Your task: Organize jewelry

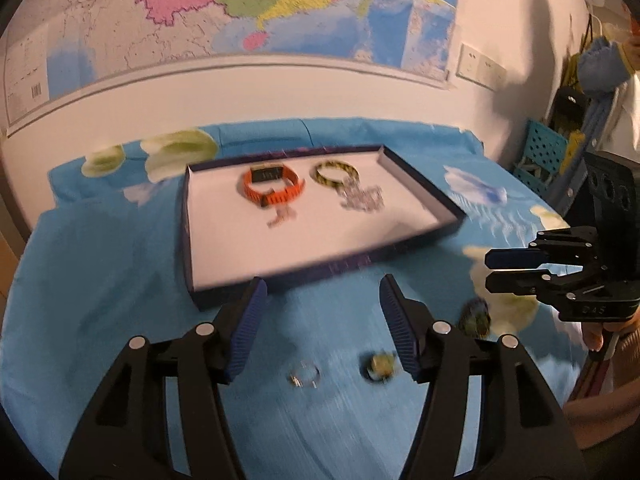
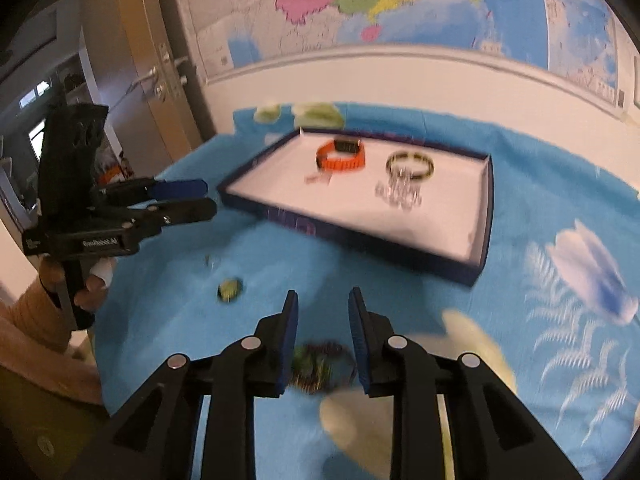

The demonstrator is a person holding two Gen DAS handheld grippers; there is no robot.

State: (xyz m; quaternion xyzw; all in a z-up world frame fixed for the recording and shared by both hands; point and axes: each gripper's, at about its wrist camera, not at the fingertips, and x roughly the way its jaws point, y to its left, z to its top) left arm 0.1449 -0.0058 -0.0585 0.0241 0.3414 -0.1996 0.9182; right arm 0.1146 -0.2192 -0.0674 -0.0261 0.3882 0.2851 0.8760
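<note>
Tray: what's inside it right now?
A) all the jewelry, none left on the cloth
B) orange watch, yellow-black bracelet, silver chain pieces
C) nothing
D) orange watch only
B: the tray holds the orange watch, the yellow-black bracelet and silver chain pieces, while a ring and other small pieces lie outside on the blue cloth.

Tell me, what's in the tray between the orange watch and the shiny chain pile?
A small silvery piece, too blurred to name, lies just below the orange watch, left of the chain pile. The tray floor shows this in both views.
</note>
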